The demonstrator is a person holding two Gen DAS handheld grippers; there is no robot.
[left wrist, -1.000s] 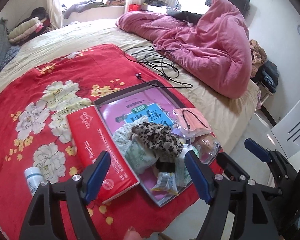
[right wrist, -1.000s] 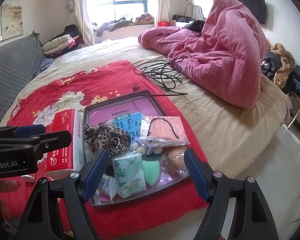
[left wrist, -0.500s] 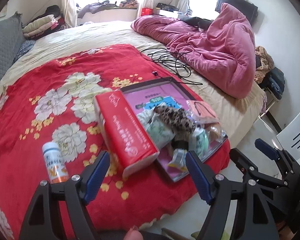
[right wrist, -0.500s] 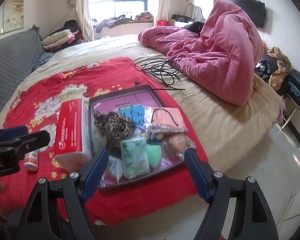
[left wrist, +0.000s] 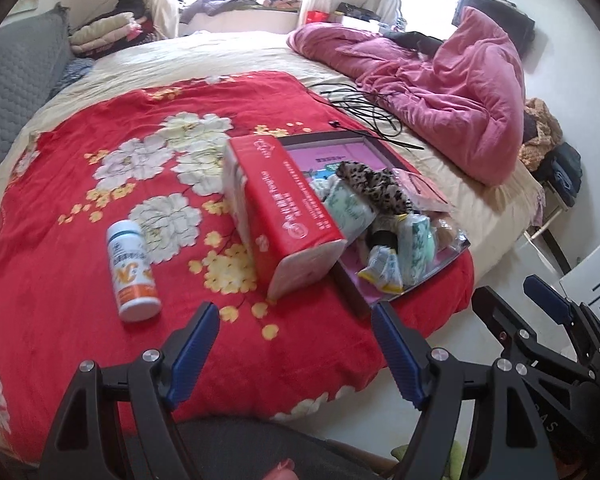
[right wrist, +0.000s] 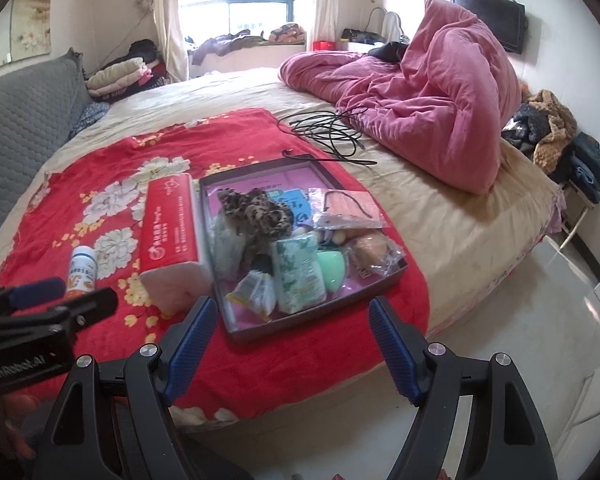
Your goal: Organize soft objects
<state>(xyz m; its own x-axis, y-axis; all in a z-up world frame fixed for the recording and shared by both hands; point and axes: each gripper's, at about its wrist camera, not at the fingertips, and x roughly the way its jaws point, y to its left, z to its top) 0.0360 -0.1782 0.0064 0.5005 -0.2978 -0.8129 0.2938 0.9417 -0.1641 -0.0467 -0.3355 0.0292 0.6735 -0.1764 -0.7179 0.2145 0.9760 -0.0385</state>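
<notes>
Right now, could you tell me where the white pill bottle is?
The pill bottle lies on the red floral blanket, left of the red tissue pack, outside the tray.

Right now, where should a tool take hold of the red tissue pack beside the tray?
Probably across the red tissue pack's two long sides, coming from above near its middle. It lies flat on the red blanket, long and narrow; its tray-side face looks tight against the rim.

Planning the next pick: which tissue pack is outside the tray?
The big red tissue pack, lying on the red floral blanket against the tray's left wall. The small green-patterned pack lies inside the tray.
</notes>
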